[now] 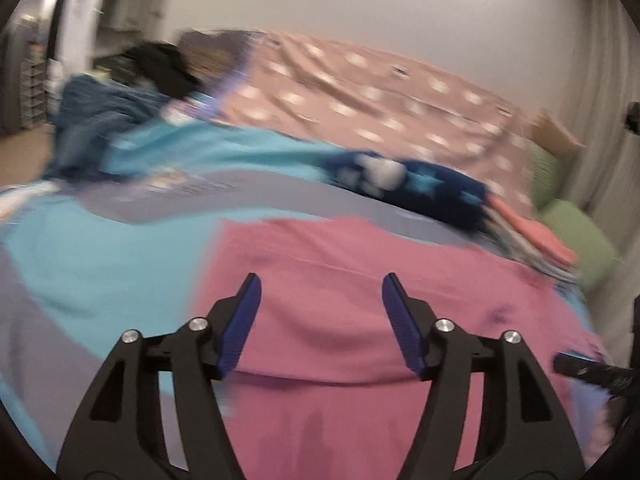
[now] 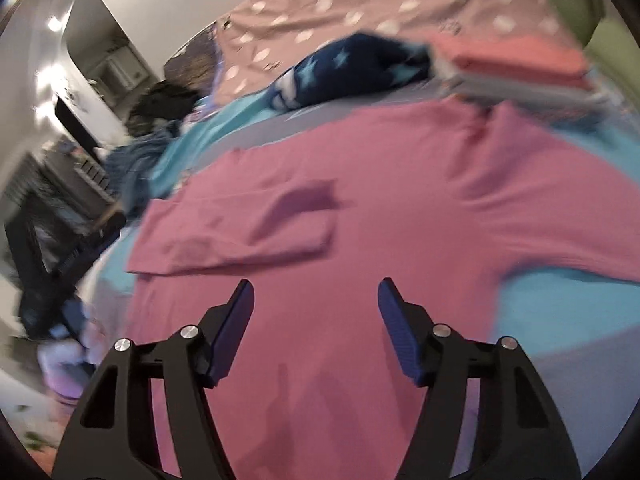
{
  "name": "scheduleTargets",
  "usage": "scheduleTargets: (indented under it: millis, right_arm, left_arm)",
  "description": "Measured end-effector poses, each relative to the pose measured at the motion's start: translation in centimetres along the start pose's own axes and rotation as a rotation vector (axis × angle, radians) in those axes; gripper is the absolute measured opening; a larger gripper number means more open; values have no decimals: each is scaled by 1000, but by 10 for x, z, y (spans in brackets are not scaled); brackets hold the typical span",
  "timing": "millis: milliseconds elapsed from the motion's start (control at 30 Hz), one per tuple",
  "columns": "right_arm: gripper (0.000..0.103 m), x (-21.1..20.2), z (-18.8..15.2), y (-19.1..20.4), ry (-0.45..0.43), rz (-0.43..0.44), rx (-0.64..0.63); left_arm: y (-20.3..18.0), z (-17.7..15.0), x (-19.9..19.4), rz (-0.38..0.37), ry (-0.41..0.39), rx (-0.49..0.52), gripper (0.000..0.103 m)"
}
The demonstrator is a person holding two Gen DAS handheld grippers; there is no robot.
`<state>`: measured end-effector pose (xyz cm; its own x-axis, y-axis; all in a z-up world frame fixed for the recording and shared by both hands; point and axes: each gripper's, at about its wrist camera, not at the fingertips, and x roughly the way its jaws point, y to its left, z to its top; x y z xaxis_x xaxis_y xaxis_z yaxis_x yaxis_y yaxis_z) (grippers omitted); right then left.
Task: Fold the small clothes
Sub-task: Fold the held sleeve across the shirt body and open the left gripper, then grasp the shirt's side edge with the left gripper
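Observation:
A pink shirt point(image 1: 360, 320) lies spread on the bed, with one sleeve folded across its body point(image 2: 248, 228). My left gripper point(image 1: 322, 284) hovers over the shirt, jaws apart and nothing between the blue pads. Over the lower part of the same shirt point(image 2: 360, 208) my right gripper point(image 2: 316, 286) also stands open and empty. In the right wrist view, the left gripper point(image 2: 68, 280) shows as a dark blur at the left edge. The tip of the right gripper point(image 1: 588, 368) shows at the right in the left wrist view.
A stack of folded clothes point(image 2: 520, 68) lies behind the shirt beside a navy star-patterned garment point(image 1: 432, 188). A heap of blue and black clothes point(image 1: 120, 112) sits far left. The bed has a turquoise-grey cover point(image 1: 100, 260) and a pink dotted blanket point(image 1: 380, 92). Green pillow point(image 1: 576, 236) at right.

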<state>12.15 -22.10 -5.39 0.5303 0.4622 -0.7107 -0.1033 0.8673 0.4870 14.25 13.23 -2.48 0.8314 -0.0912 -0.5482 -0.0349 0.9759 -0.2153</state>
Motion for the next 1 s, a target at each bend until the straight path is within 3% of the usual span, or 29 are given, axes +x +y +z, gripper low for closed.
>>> scheduleTargets:
  millis: [133,200,267,300,333,367,533,633,700,833,1000]
  right_arm:
    - [67,32,20,2,28,-50,-44]
    - [73,44,28,8,28,-39,-77]
    - [72,53,32,18,37,-42,-114]
    - [65,59,33,27,52,-44,-144]
    - [26,63,34,32,70,-29,-158]
    - [5,63,37,37,94,7,-139]
    - [5,-4,59,46,-112,62,-94]
    - [5,-40,68,33,-178,22,-61]
    - [6,-44,67,17,-163,-32,-47]
    - [27,-15,51,-24,-53,-139,42]
    - [29,-5,33,-54,-20,-167,137]
  left_arm:
    - [51,-2,0,66,25,-58,66]
    - [66,-7,0,73,38,-67,66]
    - [77,-11,2,50,61,-64,66]
    - [79,-14,4,23,76,-60,66]
    - [78,-17,7,3,89,-56,66]
    - [77,-19,9,-17,101,-51,66]
    - [51,-25,8,-71,98,59,69]
    - [35,-32,13,-53,125,136,70]
    - [29,-36,19,-10,153,165,70]
    - [33,-37,28,21,196,160,70]
    - [43,-37,32,34,224,116,66]
